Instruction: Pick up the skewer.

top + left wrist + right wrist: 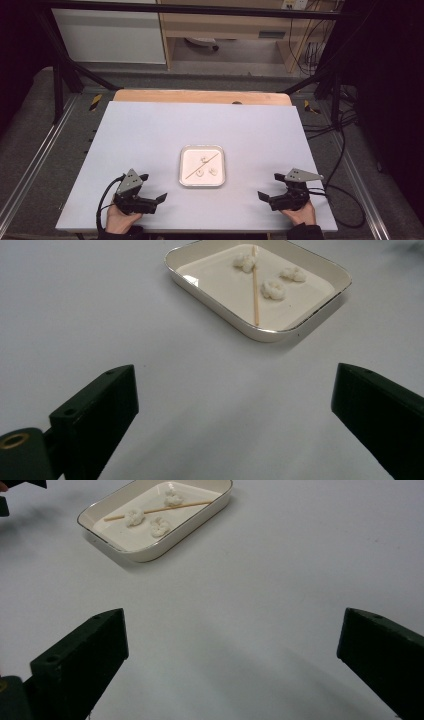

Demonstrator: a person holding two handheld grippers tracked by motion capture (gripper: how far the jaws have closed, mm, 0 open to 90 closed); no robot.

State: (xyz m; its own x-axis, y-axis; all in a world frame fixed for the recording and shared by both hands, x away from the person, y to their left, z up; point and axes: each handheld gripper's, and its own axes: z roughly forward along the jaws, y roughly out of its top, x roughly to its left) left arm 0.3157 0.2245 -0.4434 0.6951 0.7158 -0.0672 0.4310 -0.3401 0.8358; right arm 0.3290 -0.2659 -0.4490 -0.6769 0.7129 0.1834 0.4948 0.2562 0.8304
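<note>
So the white tray (202, 166) sits pretty much in the middle of the pale table (150, 130), a bit toward the person's side, and it's got three little white lumpy pieces in it plus a thin wooden skewer (202, 166) lying diagonally across the bottom. In the left gripper view the skewer (255, 287) runs almost straight away from the camera, with one white piece (244, 261) touching it near the far end and the other two (274, 288) just off to one side of it, close together but apart from each other. The left gripper (154, 187) is down at the near left of the table, held in a hand (120, 219) that rests at the table's edge, and its jaws are spread wide with nothing between them, just bare table. Same deal on the other side: the right gripper (267, 186) sits at the near right, hand (298, 215) behind it, jaws wide apart and gripping nothing. Both are pointed inward toward the tray and both are well apart from it, so nothing in the tray is being touched. From the right gripper view the tray (150, 555) shows up at the upper left, with the skewer (158, 510) lying crosswise.
</note>
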